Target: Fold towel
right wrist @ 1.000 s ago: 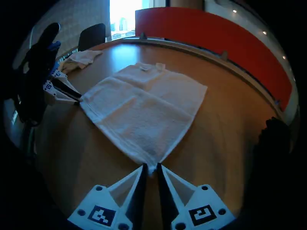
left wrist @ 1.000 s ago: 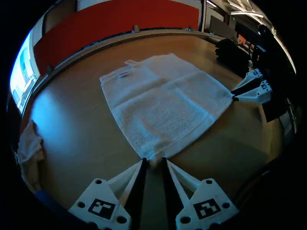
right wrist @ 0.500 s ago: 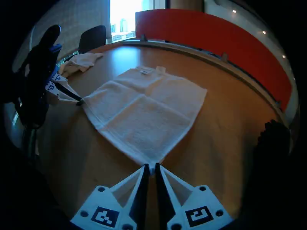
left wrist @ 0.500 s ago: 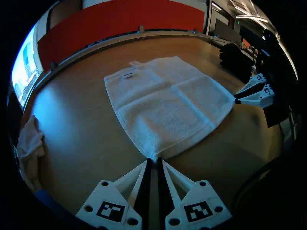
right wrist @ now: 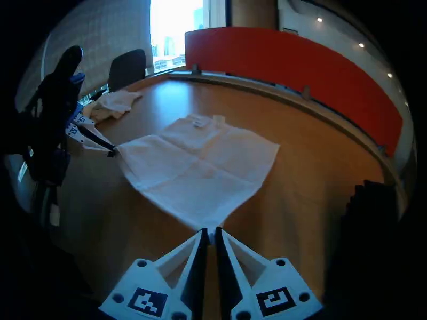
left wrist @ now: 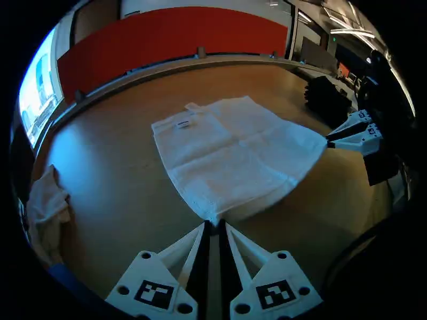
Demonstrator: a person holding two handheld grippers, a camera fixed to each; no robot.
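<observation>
Up they go: both near corners of the towel (left wrist: 235,154) have risen since a moment ago, and the cloth that lay slack now stretches smooth between the two tools. From the left gripper view, the left hand-held gripper (left wrist: 213,221) has its fingers drawn almost together, a towel corner pinched between the tips; a second ago there was a clear gap there. Across the towel, the right hand-held gripper (left wrist: 327,142) has the neighbouring corner, its white fingers narrowed to a point on the fabric. The right gripper view confirms it up close, with the tips pressed onto that corner and just a sliver of white cloth showing between them. The towel itself sits on the wooden surface (left wrist: 117,176), its far edge lying flat, its near edge raised off the wood with a shadow showing underneath. Fold creases cross it in a plus shape. A small label (left wrist: 183,124) lies on the towel near its far edge, and a little loop pokes out at the far corner. Well apart from the towel, out past the left tool's corner, a crumpled cloth (right wrist: 115,101) rests on the wood. Beyond the towel's far edge runs a red panel (right wrist: 299,58), and beyond the right tool's corner sits a dark bundle (left wrist: 325,98).
</observation>
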